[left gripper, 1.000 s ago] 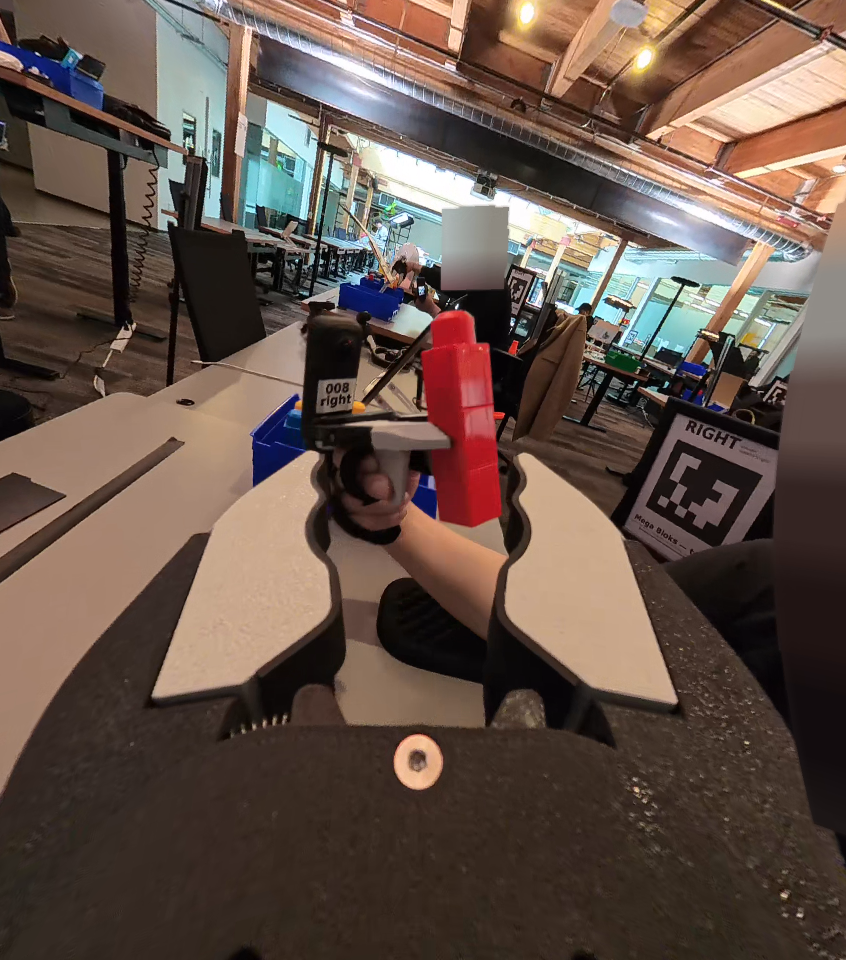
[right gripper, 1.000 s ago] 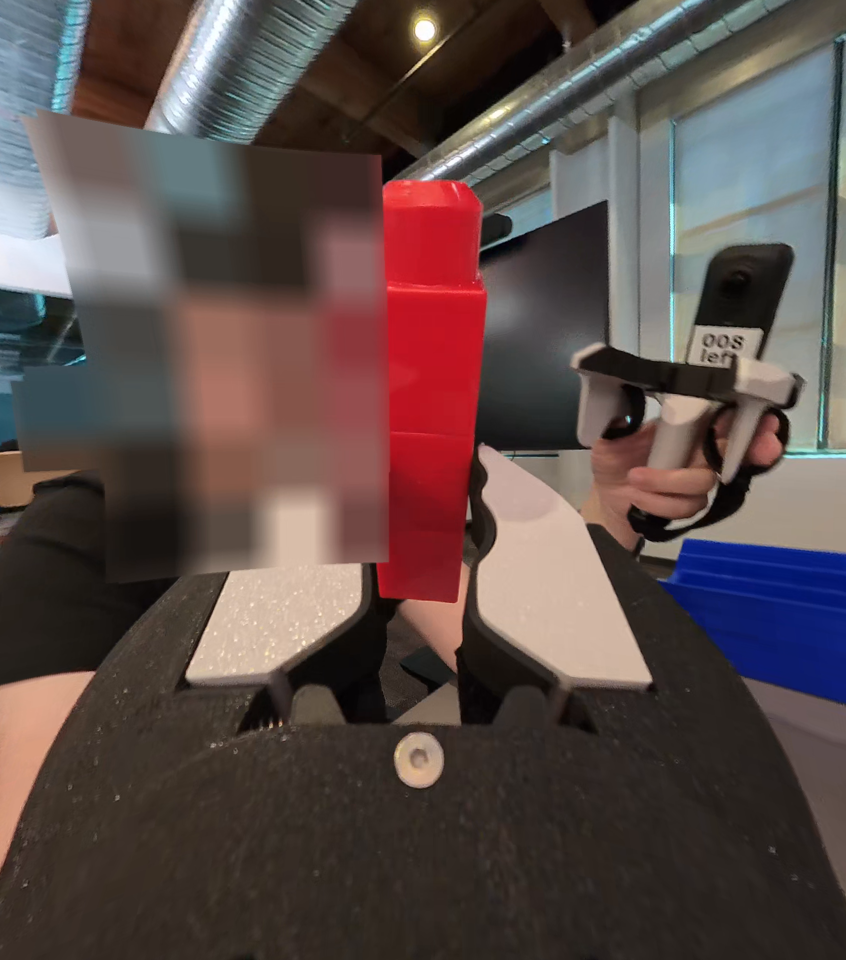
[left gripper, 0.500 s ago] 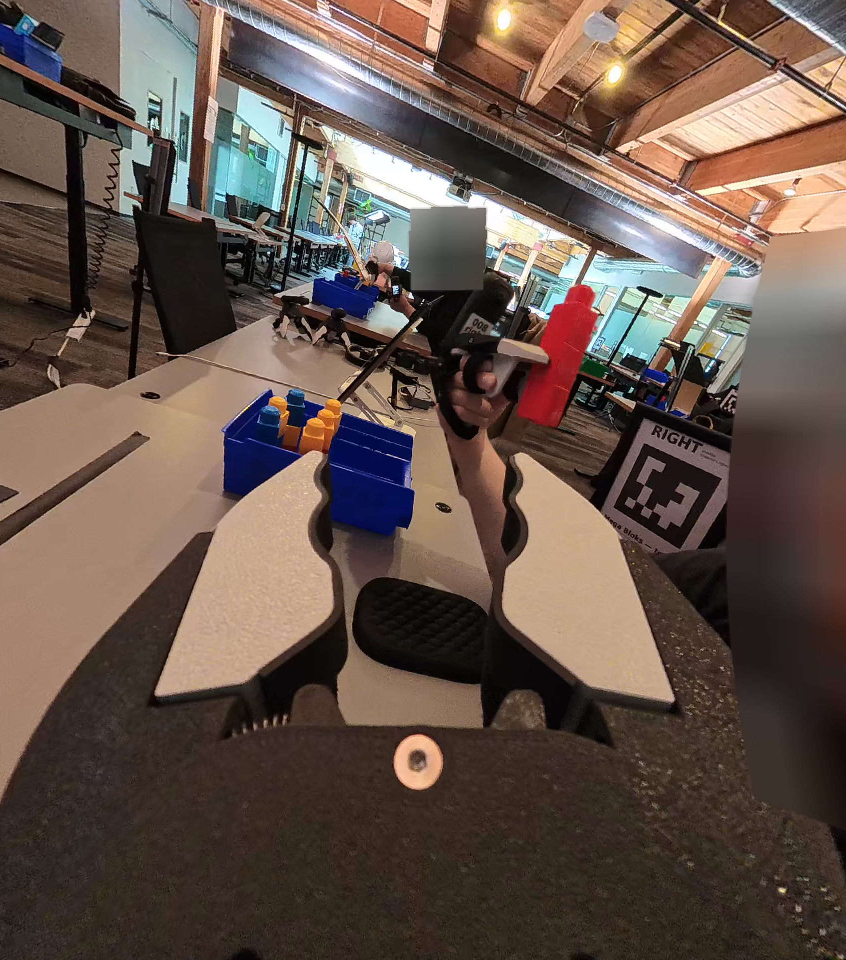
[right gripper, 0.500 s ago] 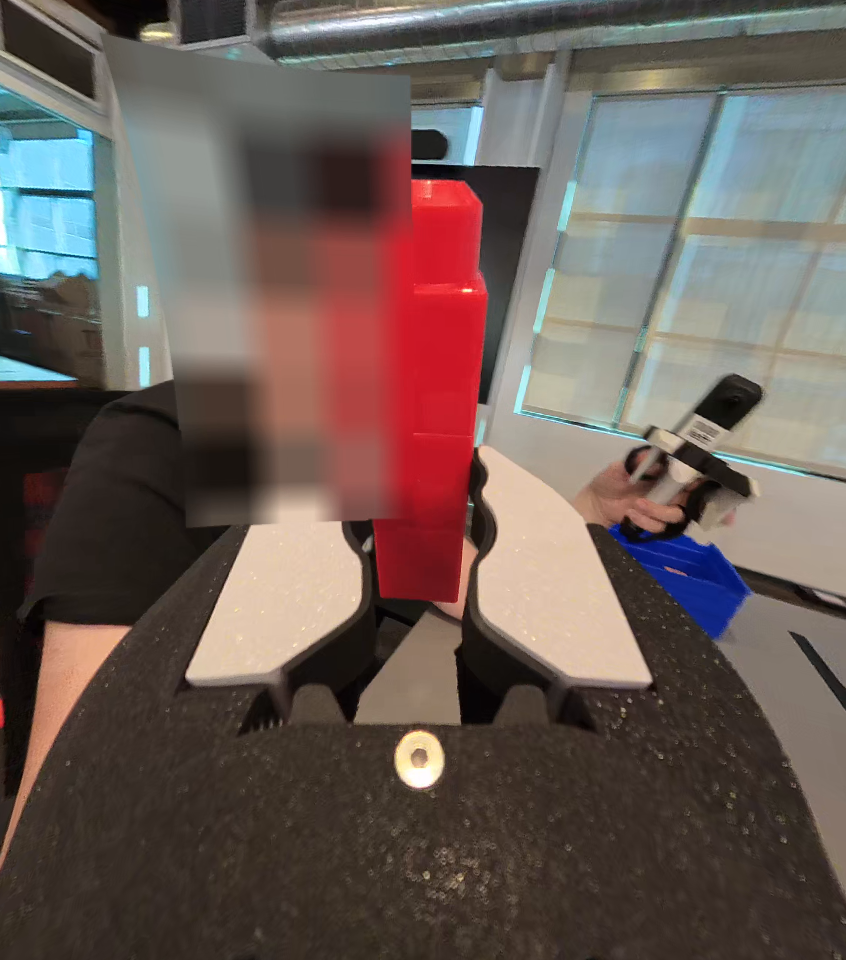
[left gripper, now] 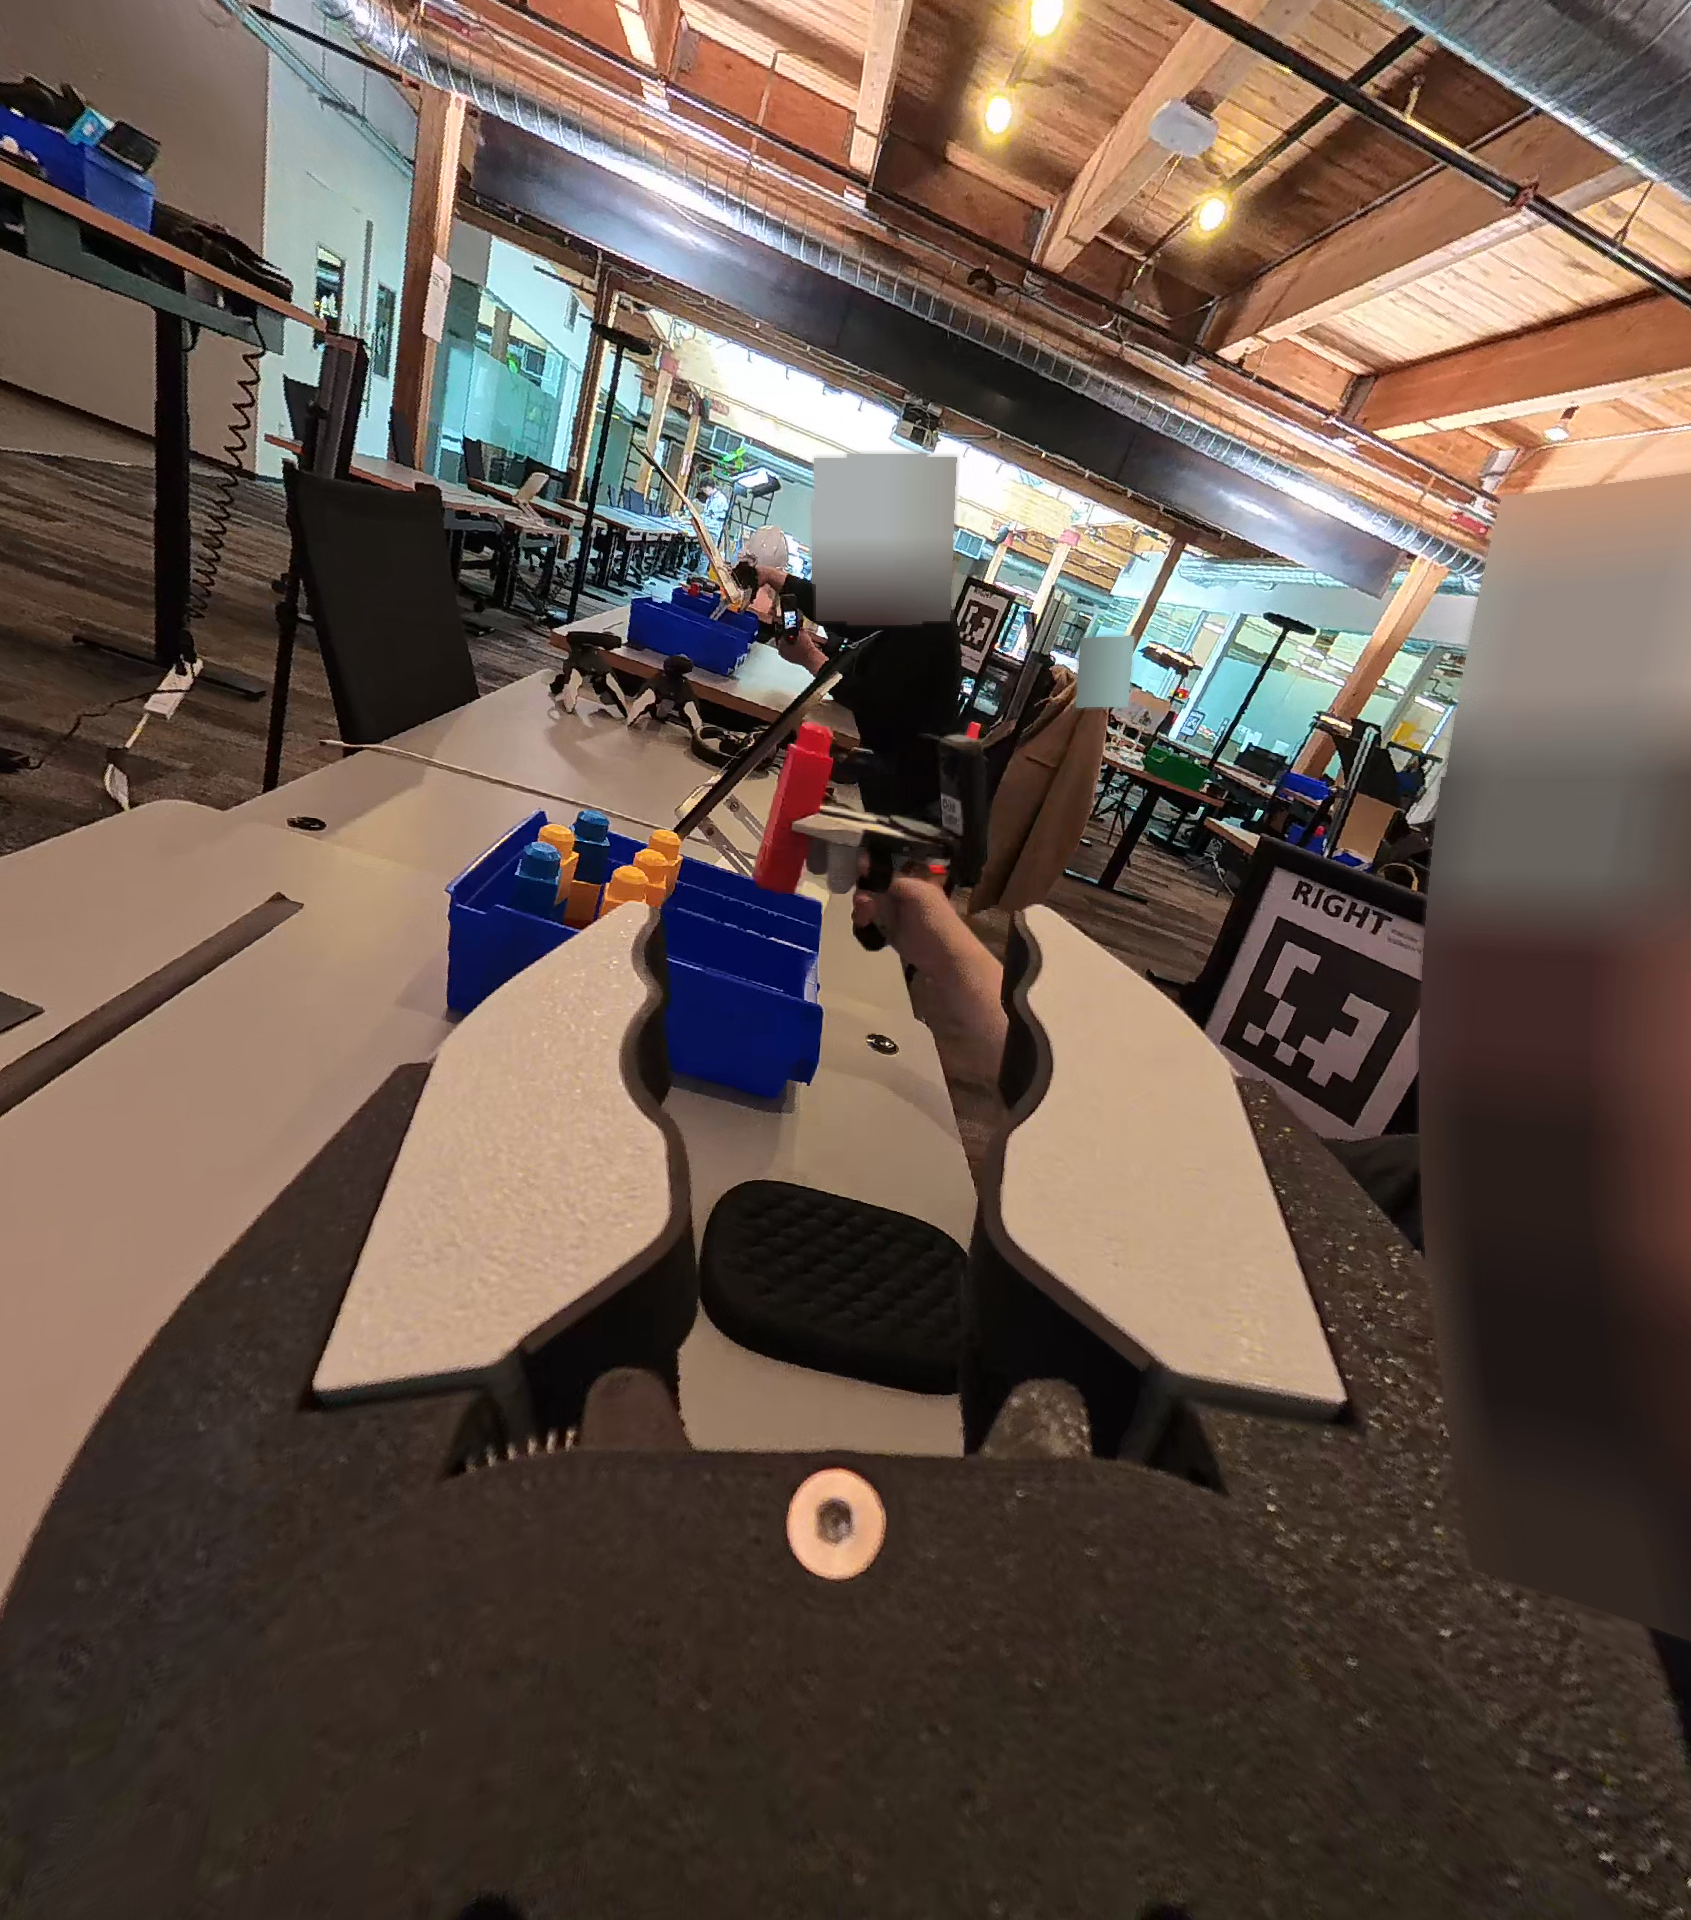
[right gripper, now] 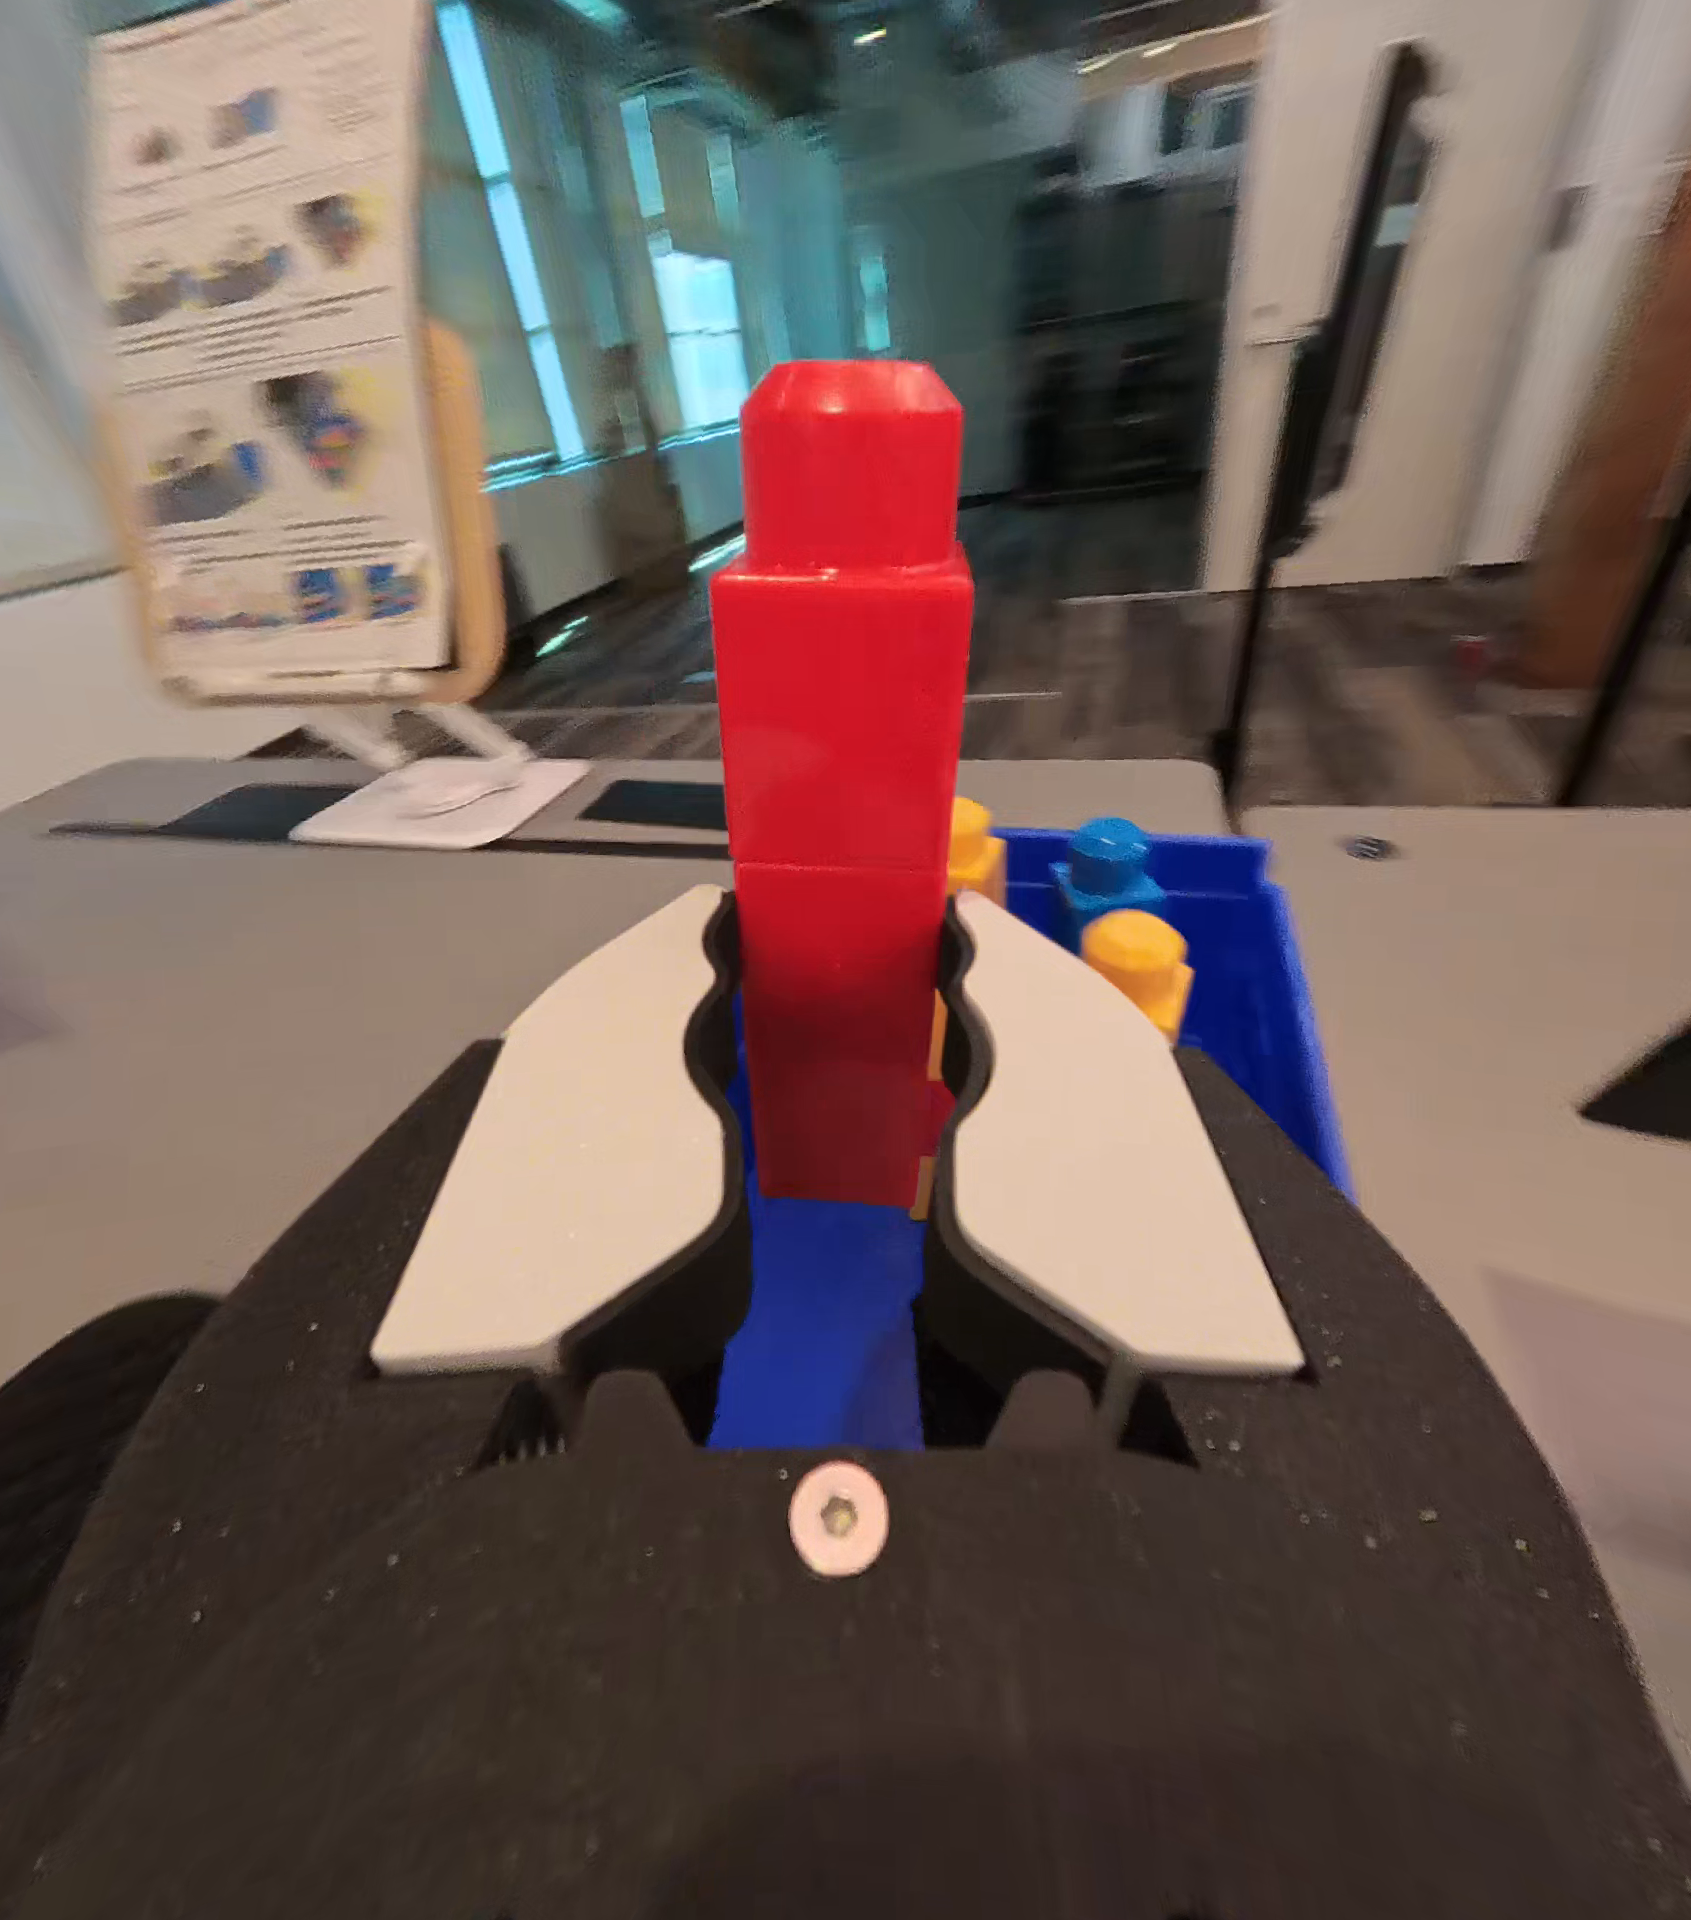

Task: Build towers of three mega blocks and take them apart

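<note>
Right tongs point(right gripper: 836, 997) grip one red tower point(right gripper: 841, 790).

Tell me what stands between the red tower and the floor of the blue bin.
Nothing visible directly below: the right gripper holds the red tower over bare blue bin floor. Orange and blue blocks stand close on its right.

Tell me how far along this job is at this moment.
Done: a red tower of three blocks is assembled. In hand: the right gripper is shut on its lower part, holding it over the blue bin, where orange and blue blocks stand. The left gripper is open and empty. Left: setting this tower down; whether it gets taken apart next, I cannot tell.
</note>
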### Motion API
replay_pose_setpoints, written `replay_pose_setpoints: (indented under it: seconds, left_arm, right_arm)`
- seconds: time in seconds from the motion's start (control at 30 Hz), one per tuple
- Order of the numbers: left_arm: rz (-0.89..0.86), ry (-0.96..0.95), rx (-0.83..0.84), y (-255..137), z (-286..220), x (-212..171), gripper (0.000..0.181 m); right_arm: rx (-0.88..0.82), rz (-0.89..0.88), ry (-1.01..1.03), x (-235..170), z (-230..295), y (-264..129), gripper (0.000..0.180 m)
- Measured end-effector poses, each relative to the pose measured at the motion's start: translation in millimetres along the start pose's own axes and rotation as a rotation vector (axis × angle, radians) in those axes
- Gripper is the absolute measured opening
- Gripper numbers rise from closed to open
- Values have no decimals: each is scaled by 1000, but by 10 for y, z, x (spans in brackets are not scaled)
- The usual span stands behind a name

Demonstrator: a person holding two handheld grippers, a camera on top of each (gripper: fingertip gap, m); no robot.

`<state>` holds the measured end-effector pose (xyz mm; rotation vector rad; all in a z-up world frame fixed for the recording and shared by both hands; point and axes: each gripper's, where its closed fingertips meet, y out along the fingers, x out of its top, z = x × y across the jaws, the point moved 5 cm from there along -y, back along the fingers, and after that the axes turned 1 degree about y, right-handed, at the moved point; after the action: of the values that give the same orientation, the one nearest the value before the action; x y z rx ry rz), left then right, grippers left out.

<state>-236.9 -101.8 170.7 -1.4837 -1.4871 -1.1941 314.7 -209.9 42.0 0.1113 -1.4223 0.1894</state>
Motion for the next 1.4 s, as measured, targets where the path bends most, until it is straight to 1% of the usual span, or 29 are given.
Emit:
replay_pose_setpoints:
  seconds: [0.07, 0.1, 0.2, 0.4, 0.47, 0.57, 0.67, 0.83, 1.1, 1.3, 1.4]
  left_arm:
    - [3, -8, -1, 7, 10, -8, 62]
    - [2, -11, 1, 11, 12, -9, 61]
    - [1, -10, 0, 23, -10, -13, 61]
    - [22, 4, -3, 73, -50, -37, 61]
    - [29, 2, -5, 90, -49, -47, 61]
    - [34, -1, -10, 96, -49, -53, 61]
    - [26, 0, -13, 85, -49, -40, 61]
    - [15, -2, -20, 61, -50, -25, 61]
    - [19, -1, -19, 76, -50, -30, 61]
    - [37, 1, -22, 121, -58, -56, 61]
    - [41, -3, -23, 131, -55, -64, 61]
  right_arm:
    - [-86, -3, 63, -149, -65, 64, 36]
    - [-104, 29, 87, -240, -67, 122, 36]
    - [-108, 133, 103, -473, 24, 306, 36]
    - [-126, 348, 11, -777, 194, 504, 36]
    - [-122, 384, 11, -821, 227, 527, 36]
    - [-120, 388, 37, -817, 286, 471, 36]
    - [-154, 376, 55, -834, 311, 348, 35]
    - [-191, 358, 73, -983, 351, 167, 36]
    - [-183, 366, 99, -1090, 431, -18, 36]
    - [-173, 392, 116, -1072, 452, -106, 35]
    - [-161, 466, 131, -1106, 468, -107, 35]
